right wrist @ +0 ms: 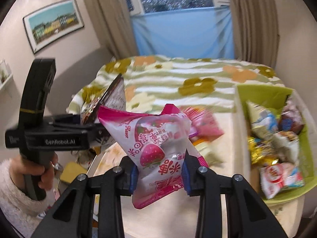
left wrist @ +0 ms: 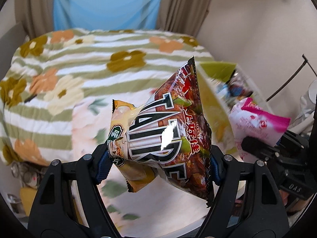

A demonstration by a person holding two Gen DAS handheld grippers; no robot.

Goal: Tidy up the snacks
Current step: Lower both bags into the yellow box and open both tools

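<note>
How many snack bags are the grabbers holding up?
3: the left gripper pinches a dark bag and a yellow bag; the right gripper pinches a pink strawberry bag.

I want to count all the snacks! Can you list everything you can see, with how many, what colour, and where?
Dark chip bag: one, brown-red, in left gripper.
Yellow bag: one, yellow, same grip.
Strawberry bag: one, pink-white, in right gripper.
Green bin: one, green, on the right, full of mixed snack packs.
Loose packs: blurred, pink, on the table.
Blanket: one, green-striped with flowers, behind.
Picture: one, on the left wall.
Curtains: beige, beside the window.
Left gripper: black, shut.
Right gripper: black, shut.
Hand: one, fluffy white sleeve.
</note>
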